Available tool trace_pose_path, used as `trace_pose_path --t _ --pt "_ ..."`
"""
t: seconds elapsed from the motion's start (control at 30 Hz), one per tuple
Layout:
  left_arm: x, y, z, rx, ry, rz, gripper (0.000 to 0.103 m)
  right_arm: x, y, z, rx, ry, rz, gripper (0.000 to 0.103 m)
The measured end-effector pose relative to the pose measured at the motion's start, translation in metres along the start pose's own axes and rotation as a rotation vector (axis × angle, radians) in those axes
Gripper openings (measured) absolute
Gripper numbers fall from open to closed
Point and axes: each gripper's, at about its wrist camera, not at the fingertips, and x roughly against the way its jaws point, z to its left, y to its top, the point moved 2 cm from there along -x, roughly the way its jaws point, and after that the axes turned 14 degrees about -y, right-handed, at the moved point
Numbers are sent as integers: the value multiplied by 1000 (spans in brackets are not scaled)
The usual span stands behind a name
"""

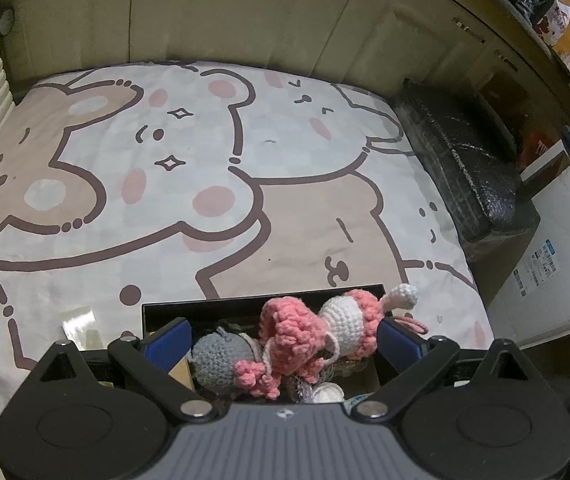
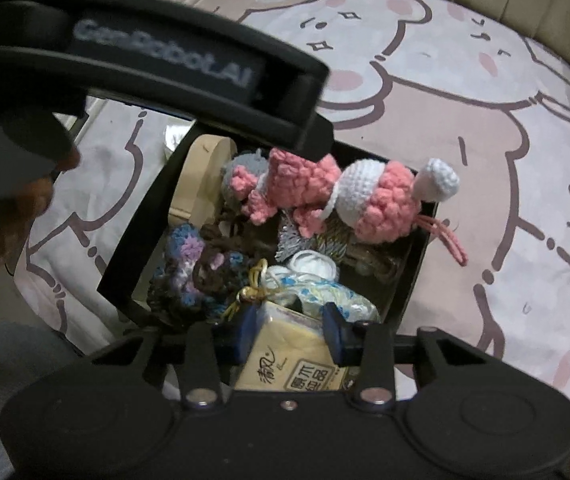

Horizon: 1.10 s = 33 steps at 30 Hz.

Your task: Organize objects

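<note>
A black box [image 2: 405, 292] sits on a cartoon bear blanket [image 1: 205, 160] and holds several small items. A pink and white crochet doll [image 2: 325, 192] lies across the top of the box, with a grey crochet ball [image 1: 221, 356] beside it. My left gripper [image 1: 281, 340] is open, its blue pads on either side of the doll [image 1: 305, 332] just above the box [image 1: 205, 306]. My right gripper [image 2: 291, 328] is shut on a yellow tissue pack [image 2: 285, 344] at the box's near end. The left gripper's body [image 2: 165, 64] crosses the right wrist view.
In the box lie a blue and purple crochet piece [image 2: 189, 264], a white yarn ball [image 2: 313, 260], a wooden block [image 2: 201, 176] and a gold cord [image 2: 253, 284]. A black wrapped bundle [image 1: 461, 160] and a white box [image 1: 557, 248] lie right of the blanket. Cream cabinet doors [image 1: 245, 12] stand behind.
</note>
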Motion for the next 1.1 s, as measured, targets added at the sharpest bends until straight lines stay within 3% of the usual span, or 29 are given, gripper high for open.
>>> trace_pose_path --t 0.5,0.67,1.1 --pt "2 -2 3 -2 10 1 98 4 3 3 4 -8 -20 39" --pt "5 -2 7 0 21 -5 98 16 8 -6 -51 -7 -67 52" --pt "19 -2 16 1 83 -22 99 29 17 -19 -108 -33 -137 73"
